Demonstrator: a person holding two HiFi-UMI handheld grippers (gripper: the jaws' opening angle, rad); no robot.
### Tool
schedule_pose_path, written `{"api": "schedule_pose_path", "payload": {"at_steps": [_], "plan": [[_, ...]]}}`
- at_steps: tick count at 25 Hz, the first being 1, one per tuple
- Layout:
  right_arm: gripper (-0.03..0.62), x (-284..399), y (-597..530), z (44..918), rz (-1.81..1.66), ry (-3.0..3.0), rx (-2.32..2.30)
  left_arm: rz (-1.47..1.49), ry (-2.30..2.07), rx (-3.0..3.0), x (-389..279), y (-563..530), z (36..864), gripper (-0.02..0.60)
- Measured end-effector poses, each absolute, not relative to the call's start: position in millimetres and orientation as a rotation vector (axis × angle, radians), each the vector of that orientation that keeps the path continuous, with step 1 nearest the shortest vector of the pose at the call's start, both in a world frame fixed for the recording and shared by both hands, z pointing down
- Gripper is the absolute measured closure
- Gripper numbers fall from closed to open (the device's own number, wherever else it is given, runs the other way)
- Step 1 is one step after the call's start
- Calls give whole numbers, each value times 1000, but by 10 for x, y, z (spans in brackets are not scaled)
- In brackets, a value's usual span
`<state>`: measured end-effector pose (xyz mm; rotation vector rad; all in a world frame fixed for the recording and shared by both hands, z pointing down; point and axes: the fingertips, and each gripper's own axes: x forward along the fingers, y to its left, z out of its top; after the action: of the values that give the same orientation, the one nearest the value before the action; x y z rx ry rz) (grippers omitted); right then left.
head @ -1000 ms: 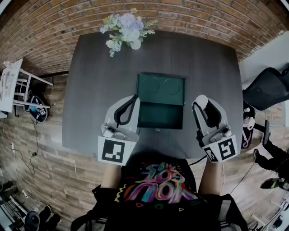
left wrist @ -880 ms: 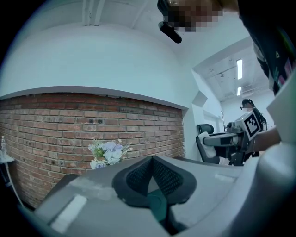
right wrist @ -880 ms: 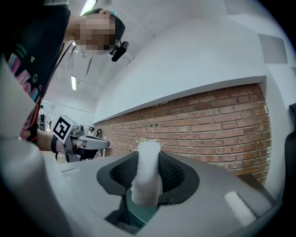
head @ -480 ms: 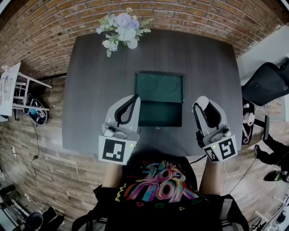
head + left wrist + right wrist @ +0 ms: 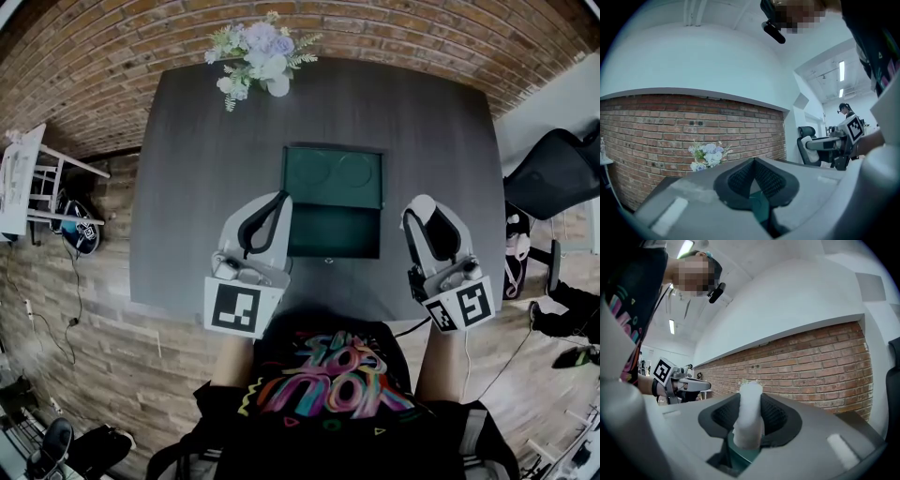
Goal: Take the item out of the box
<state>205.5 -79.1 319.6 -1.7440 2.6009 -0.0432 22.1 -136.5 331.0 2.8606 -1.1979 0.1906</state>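
An open dark green box [image 5: 333,151] lies in the middle of the dark table [image 5: 197,178]; its far half shows two round hollows and its near half looks darker. My right gripper [image 5: 418,210] hovers just right of the box, shut on a white cylindrical item [image 5: 749,405] that stands upright between the pads. The item also shows as a white tip [image 5: 419,202] in the head view. My left gripper [image 5: 277,201] sits at the box's left edge, its jaws [image 5: 753,174] shut together with nothing between them. Green of the box shows below both sets of jaws.
A vase of pale flowers [image 5: 259,58] stands at the table's far edge, against a brick wall. A black office chair [image 5: 555,180] is off to the right and a white rack [image 5: 28,178] to the left. The person's torso is at the near table edge.
Only the head view shifts slightly. Both grippers, the white item and the box keep their places.
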Motion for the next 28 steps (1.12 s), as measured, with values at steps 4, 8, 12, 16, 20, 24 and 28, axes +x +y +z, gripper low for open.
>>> {"api": "schedule_pose_path", "payload": {"at_steps": [4, 8, 12, 16, 20, 24, 28], "plan": [[461, 2027, -775, 3176, -41, 2600, -1738, 186, -1197, 2861, 217, -1353, 3303, 580], [462, 2000, -753, 3173, -32, 2609, -1733, 184, -1192, 2866, 221, -1345, 3302, 580], [462, 2001, -730, 3185, -31, 2605, -1738, 182, -1189, 2864, 226, -1343, 3306, 580], [462, 2009, -715, 3201, -46, 2593, -1738, 180, -1192, 2864, 214, -1346, 3311, 580], [462, 1998, -721, 3198, -47, 2593, -1729, 190, -1195, 2865, 201, -1353, 3320, 580], [462, 1975, -740, 3201, -48, 2600, -1719, 187, -1200, 2859, 183, -1370, 3324, 580], [462, 1942, -759, 3206, -49, 2620, -1705, 188, -1199, 2858, 172, -1386, 3322, 581]]}}
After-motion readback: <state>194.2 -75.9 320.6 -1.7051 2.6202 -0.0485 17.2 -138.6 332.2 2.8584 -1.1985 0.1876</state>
